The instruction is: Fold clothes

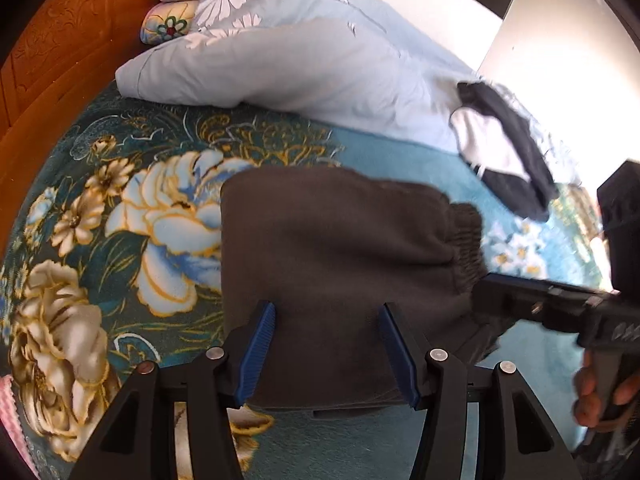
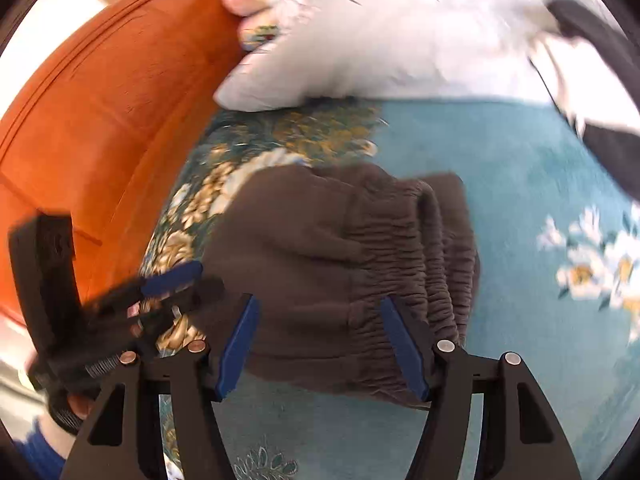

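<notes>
From the left wrist camera, the left gripper (image 1: 327, 350) hovers with its jaws spread wide and released, the blue pads framing the near edge of the folded brown trousers (image 1: 332, 264), which lie flat on the teal floral bedspread (image 1: 132, 216). The trousers' gathered elastic waistband (image 1: 466, 248) faces right, and there the right gripper (image 1: 516, 300) reaches in from the side, its tip at the waistband; from this angle I cannot tell how its jaws stand. The person's hand (image 1: 604, 396) wraps its handle at the lower right. Beyond the trousers a pale blue duvet (image 1: 304, 64) with white daisies is heaped across the bed, a dark and white garment (image 1: 508, 152) lies against its right end, and an orange wooden headboard (image 1: 60, 60) curves along the left. From the right wrist camera, the right gripper (image 2: 318, 348) also has its jaws wide apart and gripping nothing, the pads straddling the near part of the brown trousers (image 2: 304, 264), with the ruched waistband (image 2: 408, 248) ahead of the right pad. The left gripper (image 2: 160, 292) shows blurred at the left, near the trousers' left edge, above the bedspread (image 2: 512, 184). The headboard (image 2: 104, 100) fills the upper left, the duvet (image 2: 360, 52) the top.
</notes>
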{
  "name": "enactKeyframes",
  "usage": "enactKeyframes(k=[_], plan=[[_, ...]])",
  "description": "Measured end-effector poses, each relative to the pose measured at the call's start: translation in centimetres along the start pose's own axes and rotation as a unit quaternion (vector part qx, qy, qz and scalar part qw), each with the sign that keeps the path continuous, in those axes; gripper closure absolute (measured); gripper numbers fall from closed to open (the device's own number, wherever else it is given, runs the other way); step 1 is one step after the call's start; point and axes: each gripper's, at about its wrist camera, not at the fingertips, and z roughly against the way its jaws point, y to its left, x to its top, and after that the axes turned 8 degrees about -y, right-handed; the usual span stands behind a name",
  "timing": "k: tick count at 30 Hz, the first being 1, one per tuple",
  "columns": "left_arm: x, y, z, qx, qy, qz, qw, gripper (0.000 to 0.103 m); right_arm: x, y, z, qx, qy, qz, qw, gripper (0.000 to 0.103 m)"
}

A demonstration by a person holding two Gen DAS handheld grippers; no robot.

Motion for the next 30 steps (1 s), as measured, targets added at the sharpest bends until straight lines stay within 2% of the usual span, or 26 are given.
enactKeyframes(k=[2, 5, 8, 10, 14, 17, 19, 20, 23, 25, 26, 30], plan=[[-0.1, 0.2, -0.5, 0.003, -0.002, 0.012, 0.9999, 0.045, 0.0, -0.6, -0.6, 0.003, 0.004, -0.009, 1.0, 0.037], [0.0, 0.3, -0.4, 0.007, 0.001, 0.028, 0.9996, 0.044, 0.0, -0.2, -1.1, -0.016, 0.011, 0.01, 1.0, 0.037], [-0.5, 0.0, 1.4, 0.015, -0.017, 0.05, 0.9985, 0.044, 0.1, 0.6, -1.2, -0.021, 0.011, 0.028, 0.999, 0.037], [-1.9, -0.7, 2.5, 0.033, -0.031, 0.066, 0.9968, 0.044, -0.3, 1.3, -1.6, -0.024, -0.001, 0.042, 0.999, 0.037], [-5.9, -1.4, 3.6, 0.056, -0.044, 0.111, 0.9913, 0.044, -2.7, 1.2, 0.4, -0.024, -0.028, 0.034, 0.999, 0.037], [-8.6, -1.8, 2.4, 0.074, -0.018, 0.121, 0.9898, 0.035, -5.0, 1.2, 1.2, -0.03, -0.036, 0.031, 0.998, 0.037], [-9.6, -2.0, 1.5, 0.083, 0.0, 0.121, 0.9891, 0.023, -6.2, 1.3, 0.9, -0.034, -0.022, 0.036, 0.999, 0.037], [-10.0, -2.1, 1.2, 0.094, 0.004, 0.118, 0.9885, 0.02, -6.8, 1.3, 0.7, -0.036, -0.015, 0.04, 0.998, 0.037], [-10.6, -2.3, 0.7, 0.13, -0.005, 0.117, 0.9845, 0.013, -7.8, 1.1, 0.0, -0.05, -0.005, 0.063, 0.997, 0.036], [-10.8, -2.2, 0.3, 0.141, -0.015, 0.129, 0.9814, 0.002, -8.3, 0.5, -0.2, -0.06, -0.01, 0.059, 0.996, 0.026], [-11.0, -2.1, 0.0, 0.146, -0.022, 0.135, 0.9799, 0.0, -8.6, 0.2, -0.3, -0.066, -0.015, 0.058, 0.996, 0.02], [-11.6, -2.1, -0.9, 0.165, -0.05, 0.151, 0.9733, 0.0, -9.8, -0.7, -1.5, -0.097, -0.009, 0.079, 0.992, 0.019]])
